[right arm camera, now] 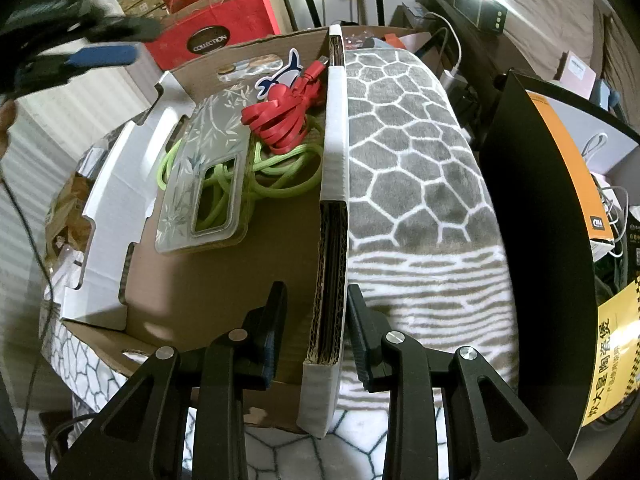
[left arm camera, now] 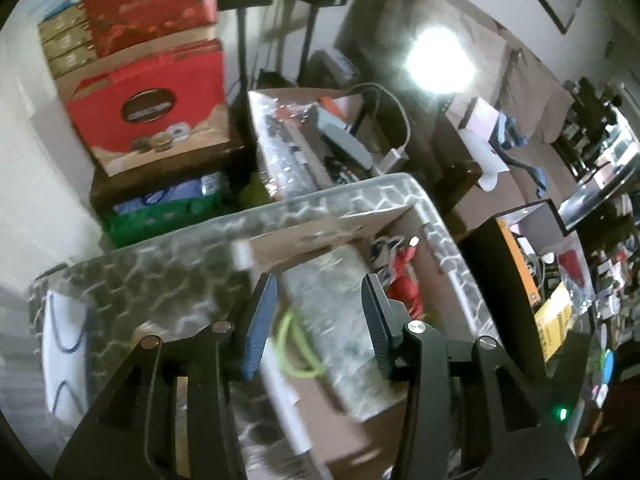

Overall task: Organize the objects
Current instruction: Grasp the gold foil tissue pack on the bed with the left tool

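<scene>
- Right wrist view: the right tongs straddle the near wall of an open cardboard box, fingers apart on either side of the wall's edge, not pressing it.
- Inside the box, a clear phone case printed with bamboo leaves lies on a coiled green cable; a bundled red cable rests on the green one, against the box wall.
- A dolphin sticker leans on the far wall beyond the red cable.
- The box sits on a grey blanket with a white honeycomb pattern.
- Left wrist view: blurred, the left tongs hang over the same box, fingers apart and holding nothing, with the green cable below them and the red cable just to the right.
- A black carton with an orange stripe stands beside the blanket.
</scene>
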Demonstrator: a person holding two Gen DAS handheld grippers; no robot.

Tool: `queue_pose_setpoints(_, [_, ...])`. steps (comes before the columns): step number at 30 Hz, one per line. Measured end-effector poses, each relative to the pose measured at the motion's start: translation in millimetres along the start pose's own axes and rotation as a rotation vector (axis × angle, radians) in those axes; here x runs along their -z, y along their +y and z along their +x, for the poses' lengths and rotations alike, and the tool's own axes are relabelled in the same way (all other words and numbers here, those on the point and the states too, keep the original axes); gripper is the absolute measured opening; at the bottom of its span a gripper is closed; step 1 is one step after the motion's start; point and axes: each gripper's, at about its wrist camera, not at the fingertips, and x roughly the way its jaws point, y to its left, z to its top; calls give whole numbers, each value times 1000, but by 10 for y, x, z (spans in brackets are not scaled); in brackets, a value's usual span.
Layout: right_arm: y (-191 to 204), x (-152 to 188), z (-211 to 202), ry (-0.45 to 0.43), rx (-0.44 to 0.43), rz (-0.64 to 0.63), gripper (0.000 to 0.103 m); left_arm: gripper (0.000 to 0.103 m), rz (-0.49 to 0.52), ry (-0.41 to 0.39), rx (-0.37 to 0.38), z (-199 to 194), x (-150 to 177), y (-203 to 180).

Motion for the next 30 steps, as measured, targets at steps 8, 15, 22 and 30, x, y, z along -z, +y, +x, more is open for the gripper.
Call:
queue_pose_setpoints(8, [8, 7, -7, -1, 1, 1, 31, 55, -38, 100, -138, -12, 235, 676])
queue_pose_setpoints(15, [6, 7, -7, 0, 2, -1, 31, 60, -106, 222, -193, 345, 440, 1093])
queue_pose_setpoints(22, [10, 12, -11, 2, 3, -3, 31, 57, -122, 257, -188, 584, 461, 1245])
queue_pose_setpoints(30, [11, 9, -10, 2, 3, -2, 31, 38, -148, 262, -131, 664, 466, 1319])
